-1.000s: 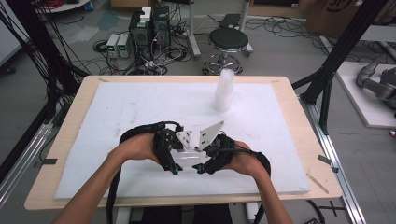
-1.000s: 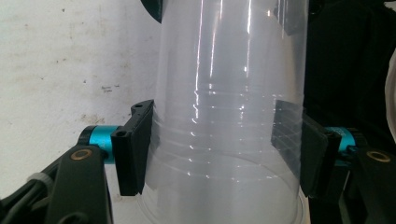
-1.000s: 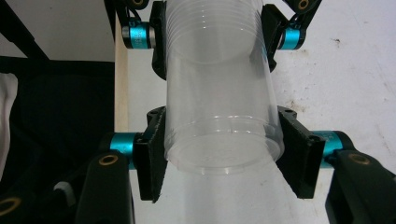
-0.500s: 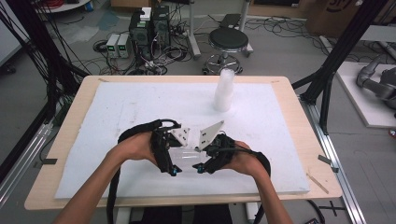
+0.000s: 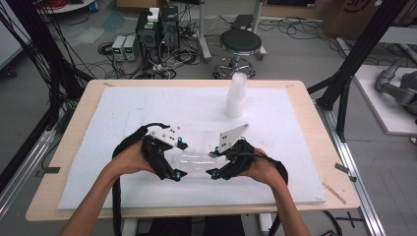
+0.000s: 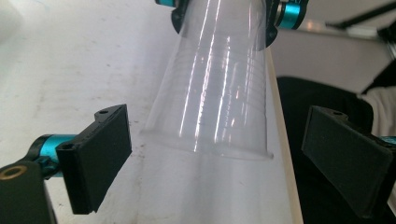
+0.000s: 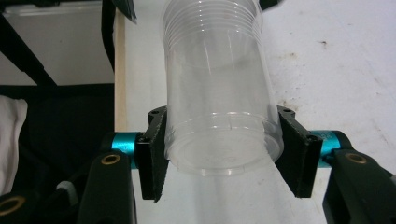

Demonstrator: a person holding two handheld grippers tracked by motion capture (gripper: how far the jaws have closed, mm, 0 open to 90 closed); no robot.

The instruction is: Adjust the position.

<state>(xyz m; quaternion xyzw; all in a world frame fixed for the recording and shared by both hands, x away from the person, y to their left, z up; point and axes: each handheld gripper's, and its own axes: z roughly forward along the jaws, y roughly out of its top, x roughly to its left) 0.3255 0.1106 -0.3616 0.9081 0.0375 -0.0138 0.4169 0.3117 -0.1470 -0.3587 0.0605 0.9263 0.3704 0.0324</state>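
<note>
Cup (image 7: 219,88) in right tongs (image 7: 219,154) (near table edge (image 7: 120,70)).

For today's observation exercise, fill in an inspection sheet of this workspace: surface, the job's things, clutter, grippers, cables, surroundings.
Surface: white mat on a wooden table, lightly smudged.
Job's things: clear plastic cup held sideways between the grippers; stack of clear cups upright at the far side.
Clutter: nothing seen on the mat.
Grippers: right gripper has its fingers clamped on the cup's base end; left gripper is open, fingers spread either side of the cup's rim end.
Cables: black cable trails from the left gripper; loose wires on the floor.
Surroundings: stool, computer boxes, black frame posts.
</note>
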